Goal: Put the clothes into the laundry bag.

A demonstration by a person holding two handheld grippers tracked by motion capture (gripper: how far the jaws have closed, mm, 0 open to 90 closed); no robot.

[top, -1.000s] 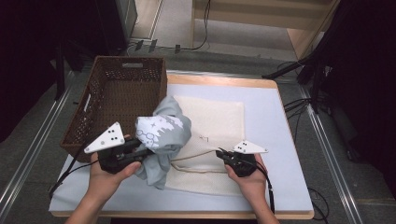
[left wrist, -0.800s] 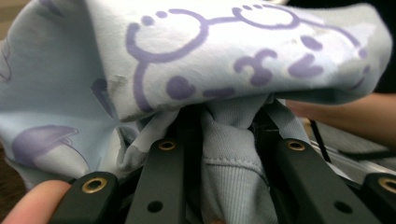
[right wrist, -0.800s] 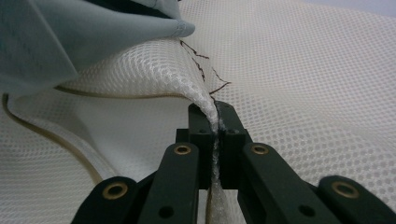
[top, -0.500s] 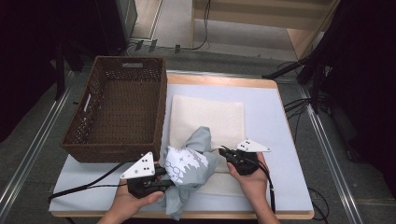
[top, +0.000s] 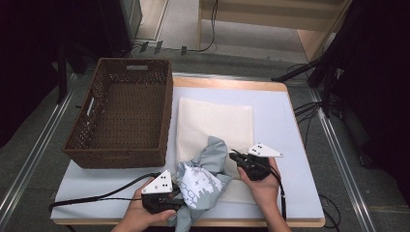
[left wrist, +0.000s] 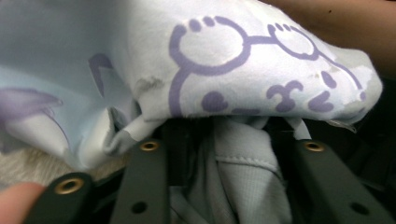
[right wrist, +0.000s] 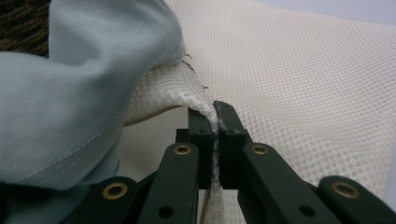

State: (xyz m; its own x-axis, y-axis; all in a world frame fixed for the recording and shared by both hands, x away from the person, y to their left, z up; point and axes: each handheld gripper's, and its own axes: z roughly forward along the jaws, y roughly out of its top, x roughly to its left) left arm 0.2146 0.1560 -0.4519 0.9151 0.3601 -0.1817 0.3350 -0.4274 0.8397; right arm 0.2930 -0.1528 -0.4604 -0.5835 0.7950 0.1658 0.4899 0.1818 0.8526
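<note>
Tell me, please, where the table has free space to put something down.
Free: the blue tabletop right of the white mesh bag, and the strip in front of the wicker basket. Crowded: the near edge, where both grippers and the pale blue garment meet.

No readable text; garment (left wrist: 243, 60) print seemingly doodles only.

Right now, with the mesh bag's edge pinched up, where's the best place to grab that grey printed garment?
Probably the bunched fold at the near end of the grey printed garment, coming from its left, where the left gripper already sits. The far end leans into the raised mesh bag edge clamped by the right gripper.
</note>
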